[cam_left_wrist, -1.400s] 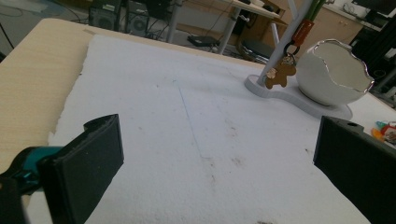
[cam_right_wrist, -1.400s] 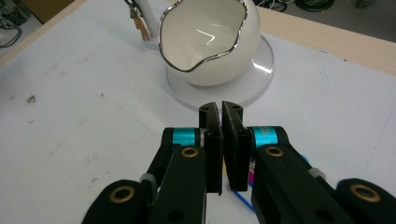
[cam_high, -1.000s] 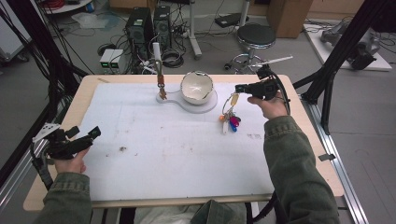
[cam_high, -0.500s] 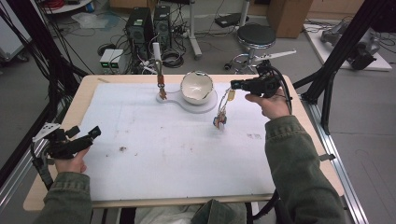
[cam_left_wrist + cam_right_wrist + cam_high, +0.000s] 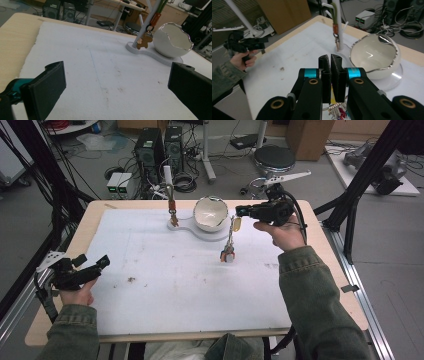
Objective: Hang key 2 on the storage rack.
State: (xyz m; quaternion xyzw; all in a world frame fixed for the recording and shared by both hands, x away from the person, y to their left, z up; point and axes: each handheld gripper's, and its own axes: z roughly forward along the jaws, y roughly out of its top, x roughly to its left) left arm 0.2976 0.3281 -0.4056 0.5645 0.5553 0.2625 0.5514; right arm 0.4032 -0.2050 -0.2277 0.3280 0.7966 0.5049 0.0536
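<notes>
My right gripper (image 5: 239, 212) is at the back right, beside a white egg-shaped bowl (image 5: 210, 214), and is shut on the pale tag of a keychain (image 5: 230, 245). The chain hangs straight down, with its coloured charms just above the white mat (image 5: 175, 285). In the right gripper view the black jaws (image 5: 330, 60) are pressed together, the charms (image 5: 337, 111) dangle below them and the bowl (image 5: 374, 56) is close ahead. My left gripper (image 5: 92, 261) rests at the mat's front left, open with nothing in it; its pads (image 5: 50, 85) stand wide apart.
A white stand (image 5: 200, 231) carries the bowl and a thin pole (image 5: 170, 185); a brown gingerbread charm (image 5: 143, 42) hangs from the pole. The wooden table (image 5: 90, 220) borders the mat. Computers, cables and a stool stand on the floor behind it.
The right gripper has risen and shifted left toward the bowl. The keychain's charms have come up off the mat and now hang below the jaws. The left gripper has stayed put.
</notes>
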